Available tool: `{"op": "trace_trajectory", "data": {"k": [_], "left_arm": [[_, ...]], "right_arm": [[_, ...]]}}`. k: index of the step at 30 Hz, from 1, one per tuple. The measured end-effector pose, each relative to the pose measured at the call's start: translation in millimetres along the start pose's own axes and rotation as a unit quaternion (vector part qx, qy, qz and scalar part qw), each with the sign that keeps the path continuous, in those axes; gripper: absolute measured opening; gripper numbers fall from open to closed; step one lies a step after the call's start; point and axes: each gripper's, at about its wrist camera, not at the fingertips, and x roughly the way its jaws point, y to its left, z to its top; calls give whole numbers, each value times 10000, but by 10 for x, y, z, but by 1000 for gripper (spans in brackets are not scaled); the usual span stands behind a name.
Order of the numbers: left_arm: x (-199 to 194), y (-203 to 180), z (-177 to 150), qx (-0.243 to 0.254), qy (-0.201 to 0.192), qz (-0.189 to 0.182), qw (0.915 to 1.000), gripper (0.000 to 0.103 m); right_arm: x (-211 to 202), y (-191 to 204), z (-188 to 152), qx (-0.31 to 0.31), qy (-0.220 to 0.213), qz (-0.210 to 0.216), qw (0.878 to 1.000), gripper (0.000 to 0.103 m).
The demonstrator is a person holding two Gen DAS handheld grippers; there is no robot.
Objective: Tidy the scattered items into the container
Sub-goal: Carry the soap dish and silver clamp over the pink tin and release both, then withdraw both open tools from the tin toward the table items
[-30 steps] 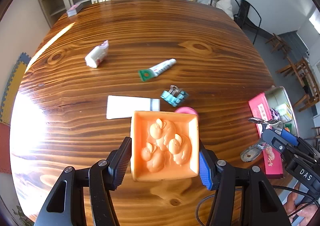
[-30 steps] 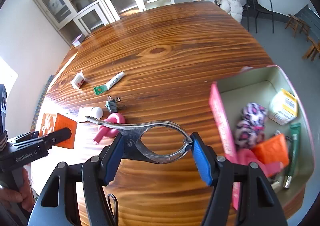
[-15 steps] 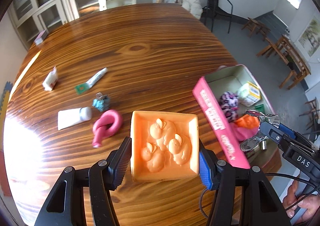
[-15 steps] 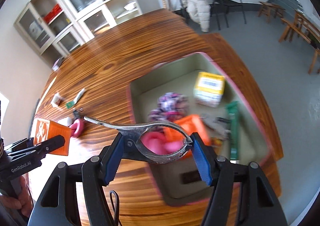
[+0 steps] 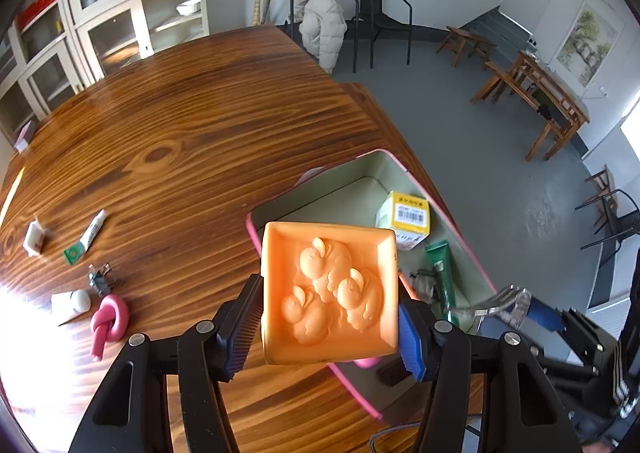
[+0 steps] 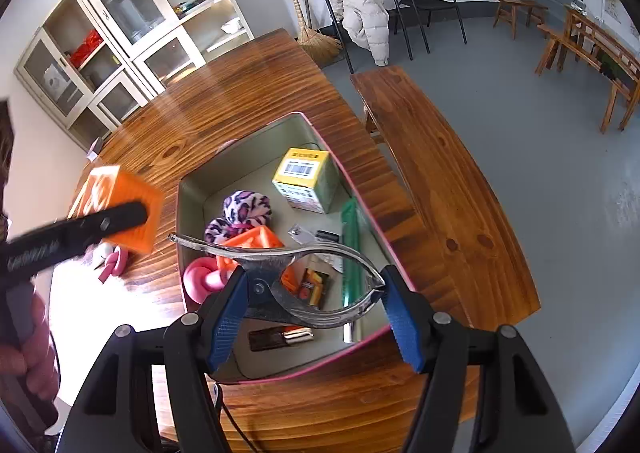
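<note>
My left black plastic tool (image 5: 330, 327) and right black plastic tool (image 6: 312, 319) match — ribbed blue pads (image 6: 224, 323), silver screws (image 6: 189, 319), thin dark cable (image 6: 236, 425) trailing.

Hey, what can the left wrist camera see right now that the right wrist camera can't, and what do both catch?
Only the left wrist view shows the loose items out on the table: a white sachet, a green-capped tube, a binder clip and a white tube.

Only the right wrist view shows the leopard-print scrunchie in the container and the wooden bench.

Both show the pink-rimmed container, the yellow box, the orange rabbit mould in the left gripper and the metal clamp in the right gripper.
</note>
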Motion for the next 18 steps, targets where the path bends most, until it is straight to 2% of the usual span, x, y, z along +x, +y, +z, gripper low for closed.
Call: {"op": "trace_trajectory", "data": {"k": [4,6,8,11,13,18], "left_arm": [[167,-165,156,89,67,63,9999,63],[257,-191,229,25,205,117,9997,63],[265,-178,269,-71,185,143,9997,64],[181,-120,277,-182,49,253,9995,84],[114,-66,261,-220,-47,345,9992,84],[41,115,164,-508,9,444,9977,84]], "right_arm": [[7,-62,-13,-23,40,77,10000,70],[28,-81,-12,-37,69,123,9999,70],[47,-98,-2,-54,78,161,9998,70],[74,-118,29,-43,92,218,9997,70],[100,-102,54,-71,114,273,9995,70],[163,-20,102,-198,132,395,9989,70]]}}
